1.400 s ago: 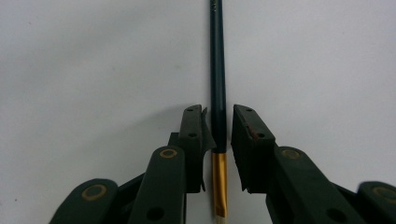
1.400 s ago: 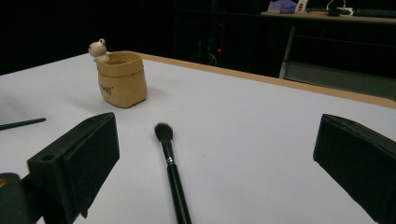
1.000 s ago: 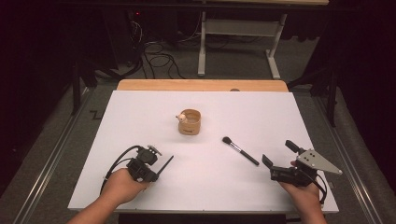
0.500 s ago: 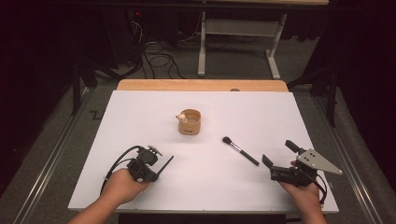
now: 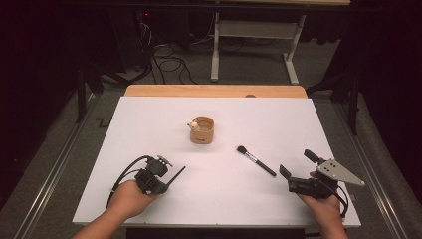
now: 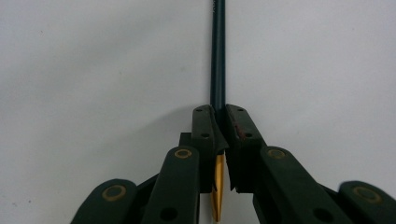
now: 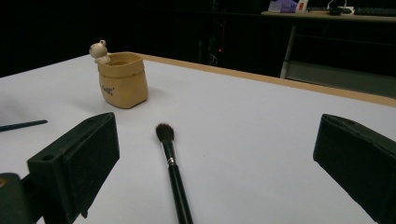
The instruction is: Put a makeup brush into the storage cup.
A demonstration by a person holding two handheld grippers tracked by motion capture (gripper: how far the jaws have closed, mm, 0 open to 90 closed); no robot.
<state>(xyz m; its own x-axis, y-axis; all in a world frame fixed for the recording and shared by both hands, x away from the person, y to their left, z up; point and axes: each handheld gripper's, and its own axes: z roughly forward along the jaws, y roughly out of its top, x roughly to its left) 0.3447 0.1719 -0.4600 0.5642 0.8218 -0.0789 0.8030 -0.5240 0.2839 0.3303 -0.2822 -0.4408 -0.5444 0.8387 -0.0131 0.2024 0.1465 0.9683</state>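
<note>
Tabletop (image 5: 149,124) carries a small tan pot (image 5: 201,131), well ahead of both jaws; rigid, likely light. Makeup brush (image 7: 170,158) lies between the wide-spread jaws of the right gripper (image 7: 219,154): light, stiff; grip mid-handle. Left gripper (image 6: 219,126) jaws pinch a thin dark pencil (image 6: 217,56): slender, liable to pivot.

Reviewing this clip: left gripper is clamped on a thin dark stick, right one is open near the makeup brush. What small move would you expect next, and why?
Probably the right gripper eases forward to straddle the makeup brush handle. Its jaws stand wide open with the brush lying flat on the table between them, pointing at it. The left gripper is shut on the thin dark stick, and the tan cup stands upright beyond, a likely holder.
</note>
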